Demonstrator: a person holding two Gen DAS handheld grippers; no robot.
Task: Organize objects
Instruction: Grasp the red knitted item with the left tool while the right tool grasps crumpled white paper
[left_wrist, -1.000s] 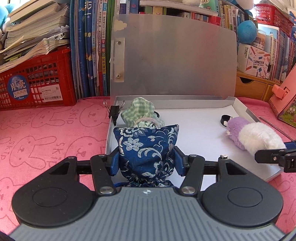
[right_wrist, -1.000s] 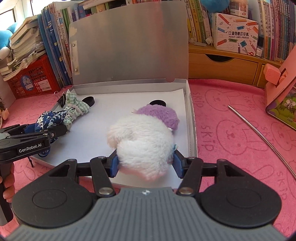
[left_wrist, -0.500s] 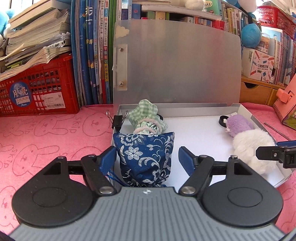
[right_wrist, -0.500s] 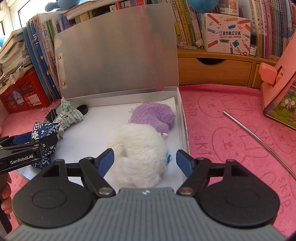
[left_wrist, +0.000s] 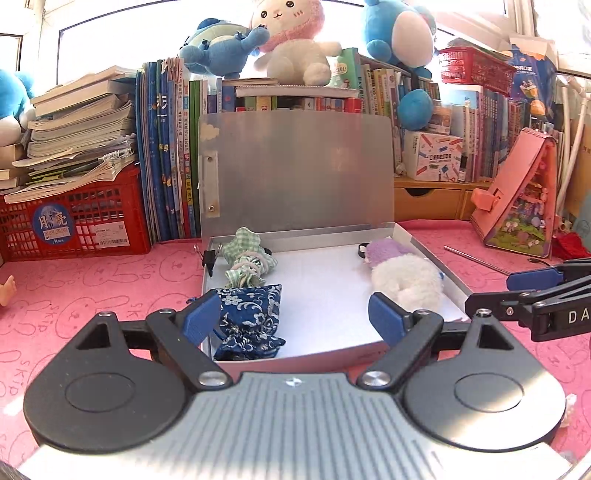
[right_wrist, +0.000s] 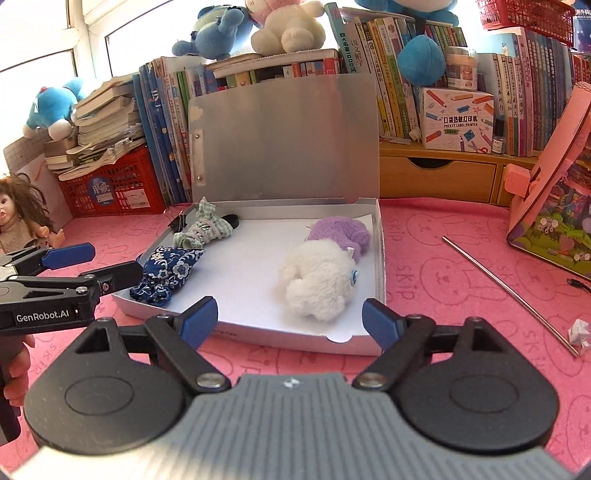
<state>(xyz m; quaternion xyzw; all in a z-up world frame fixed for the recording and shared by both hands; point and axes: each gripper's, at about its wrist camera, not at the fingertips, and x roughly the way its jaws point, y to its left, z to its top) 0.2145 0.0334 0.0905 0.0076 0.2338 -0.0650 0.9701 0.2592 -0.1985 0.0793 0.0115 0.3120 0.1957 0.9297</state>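
A flat grey box (left_wrist: 436, 254) (right_wrist: 380, 258) lies open on the pink mat, lid upright. Inside at the left lie a blue floral pouch (left_wrist: 251, 314) (right_wrist: 168, 269) and a green checked pouch (left_wrist: 247, 258) (right_wrist: 205, 227). At the right lie a white plush toy (left_wrist: 406, 282) (right_wrist: 317, 280) and a purple plush toy (left_wrist: 384, 249) (right_wrist: 341, 232). My left gripper (left_wrist: 293, 319) (right_wrist: 92, 264) is open and empty, just in front of the box. My right gripper (right_wrist: 290, 319) (left_wrist: 513, 291) is open and empty, in front of the box's near edge.
A black binder clip (left_wrist: 208, 256) sits on the box's left rim. A metal rod (right_wrist: 506, 291) and a pink toy house (right_wrist: 554, 192) lie to the right. A red crate (left_wrist: 74, 218), books and plush toys line the back. A doll (right_wrist: 18, 221) sits far left.
Both grippers let go: the left released the blue pouch, the right released the white plush. Both opened wide and drew back and up from the box.
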